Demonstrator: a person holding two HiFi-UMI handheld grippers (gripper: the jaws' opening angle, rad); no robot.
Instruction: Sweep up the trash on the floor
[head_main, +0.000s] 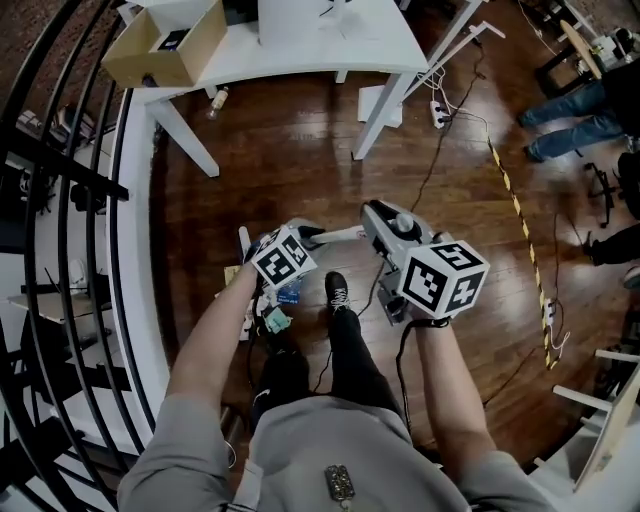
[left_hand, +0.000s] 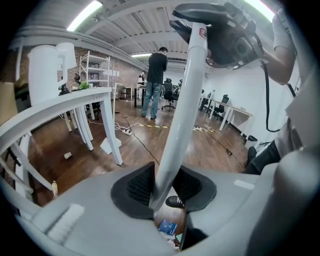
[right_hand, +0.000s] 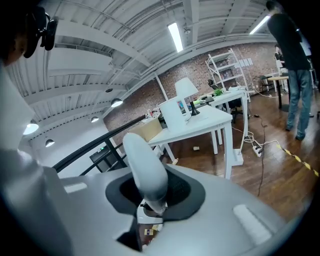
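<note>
A long white handle (head_main: 335, 235) runs between my two grippers. My left gripper (head_main: 305, 235) is shut on its shaft (left_hand: 185, 110), which rises from the jaws (left_hand: 162, 187) toward the right gripper. My right gripper (head_main: 372, 222) is shut on the rounded top end of the handle (right_hand: 145, 167). Its lower end is hidden under my left hand. Below the left gripper lies trash: a blue packet (head_main: 289, 293) (left_hand: 167, 227) and a teal scrap (head_main: 275, 320). A small bottle (head_main: 218, 100) (left_hand: 54, 188) and a paper cup (left_hand: 67, 155) lie on the wood floor by the table legs.
A white table (head_main: 330, 45) with a cardboard box (head_main: 165, 45) stands ahead. A black railing (head_main: 60, 200) curves along the left. A power strip (head_main: 437, 110), cables and striped tape (head_main: 520, 215) cross the floor at right. My shoe (head_main: 337, 292) is beside the trash. People stand farther off.
</note>
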